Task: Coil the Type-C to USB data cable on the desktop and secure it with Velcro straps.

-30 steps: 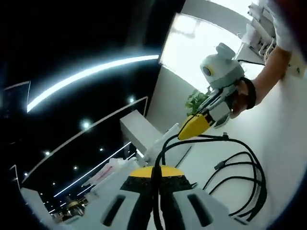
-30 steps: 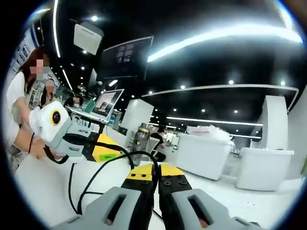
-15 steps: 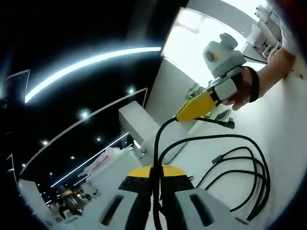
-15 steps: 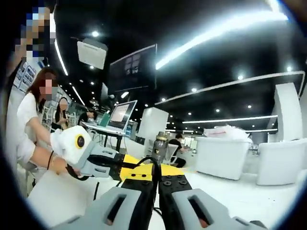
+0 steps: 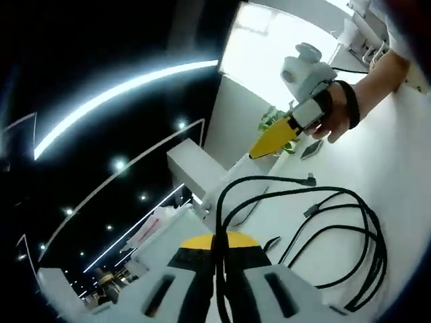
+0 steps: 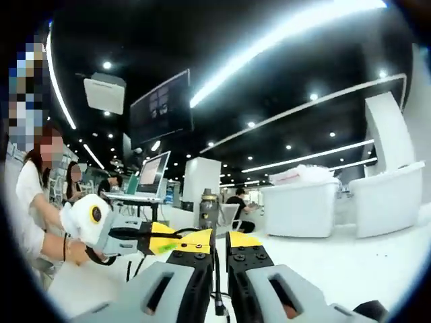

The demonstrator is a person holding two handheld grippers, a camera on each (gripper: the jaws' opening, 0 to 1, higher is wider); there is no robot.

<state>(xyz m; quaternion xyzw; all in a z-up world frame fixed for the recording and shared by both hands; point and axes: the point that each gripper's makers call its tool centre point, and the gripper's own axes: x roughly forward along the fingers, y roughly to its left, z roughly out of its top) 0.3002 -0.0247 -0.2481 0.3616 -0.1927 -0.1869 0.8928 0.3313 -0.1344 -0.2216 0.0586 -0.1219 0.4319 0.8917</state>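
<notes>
1. Your left claw (image 5: 217,269) is pressed together on the black data cable (image 5: 363,235); in the left gripper view the cable runs up out of the narrow seam between the yellow-tipped jaws and arcs over to the right
2. From that pinch the cable falls into several loose loops that lie on the white surface (image 5: 404,161) to the right of the claw; two connector ends show among the loops, one near the top of the bundle and one just below it
3. Your right claw (image 5: 273,143) enters the left gripper view at upper right, held in your hand (image 5: 337,118), which wears a dark strap; its yellow tip hangs above the loops and apart from them, and from this angle it reads as nearly closed
4. In the right gripper view your right claw (image 6: 217,245) shows a slim gap between its jaws; a black strand of cable (image 6: 217,282) hangs in that gap, and I cannot tell whether the jaws actually grip it
5. The left claw (image 6: 168,239) comes into the right gripper view from the left, its yellow tip close beside the right claw's left jaw, with cable curving over it
6. A small dark flat object (image 5: 311,149) lies on the surface just below your hand; it is too small to identify
</notes>
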